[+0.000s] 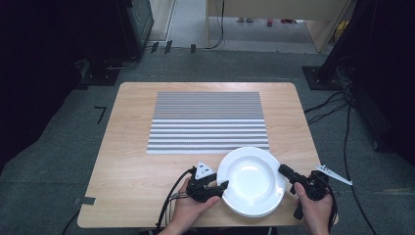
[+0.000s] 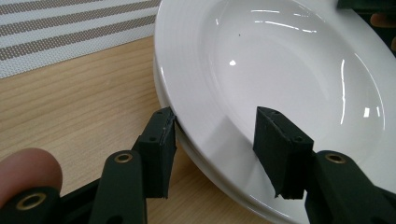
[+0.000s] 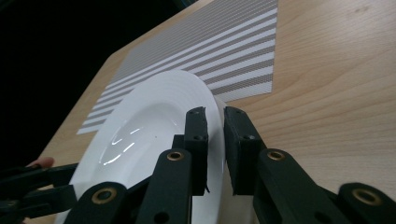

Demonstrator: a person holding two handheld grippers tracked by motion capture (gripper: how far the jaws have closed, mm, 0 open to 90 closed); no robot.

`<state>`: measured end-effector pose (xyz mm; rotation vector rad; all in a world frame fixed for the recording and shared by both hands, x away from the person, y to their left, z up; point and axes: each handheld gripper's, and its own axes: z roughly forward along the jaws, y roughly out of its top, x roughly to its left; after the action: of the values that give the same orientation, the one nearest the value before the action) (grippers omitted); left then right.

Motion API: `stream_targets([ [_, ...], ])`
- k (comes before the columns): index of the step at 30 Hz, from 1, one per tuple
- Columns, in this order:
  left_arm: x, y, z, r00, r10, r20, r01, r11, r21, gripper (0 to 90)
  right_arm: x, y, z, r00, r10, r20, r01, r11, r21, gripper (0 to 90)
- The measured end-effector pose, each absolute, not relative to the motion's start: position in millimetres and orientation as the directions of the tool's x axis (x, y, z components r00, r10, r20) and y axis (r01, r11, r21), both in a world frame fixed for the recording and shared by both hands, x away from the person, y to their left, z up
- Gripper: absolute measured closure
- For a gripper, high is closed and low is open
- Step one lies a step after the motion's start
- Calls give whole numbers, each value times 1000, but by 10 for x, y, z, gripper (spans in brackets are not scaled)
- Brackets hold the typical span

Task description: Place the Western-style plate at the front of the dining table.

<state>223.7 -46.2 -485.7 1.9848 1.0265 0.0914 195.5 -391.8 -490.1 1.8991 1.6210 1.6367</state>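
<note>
A white deep plate [image 1: 252, 178] lies near the table's front edge, its far rim just over the striped placemat [image 1: 208, 122]. My left gripper [image 1: 222, 186] is at the plate's left rim. In the left gripper view it is open [image 2: 217, 126], one jaw outside the rim and the other over the plate [image 2: 289, 70] inside. My right gripper [image 1: 283, 170] is at the plate's right rim. In the right gripper view its jaws [image 3: 215, 116] stand close together with the rim of the plate [image 3: 149, 126] pinched between them.
The grey-and-white striped placemat [image 3: 210, 51] covers the middle and back of the wooden table [image 1: 127, 166]. Cables trail from both grippers off the front edge. Dark equipment and cables stand on the floor around the table.
</note>
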Motion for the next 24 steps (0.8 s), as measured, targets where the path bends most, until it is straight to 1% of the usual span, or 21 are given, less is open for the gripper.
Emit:
stream_targets([
  [6,2241,-461,-4856,654,691,-308,631,-273,727,491,1960,-3892,-4898,-190,766,615,602,-404,689,810],
  [16,2243,-459,-4852,652,691,-313,631,-265,729,494,1973,-3877,-4938,-194,788,585,599,-377,707,803],
  [24,2230,-457,-4839,650,691,-317,625,-249,740,496,1963,-3878,-4942,-203,777,596,594,-386,706,803],
])
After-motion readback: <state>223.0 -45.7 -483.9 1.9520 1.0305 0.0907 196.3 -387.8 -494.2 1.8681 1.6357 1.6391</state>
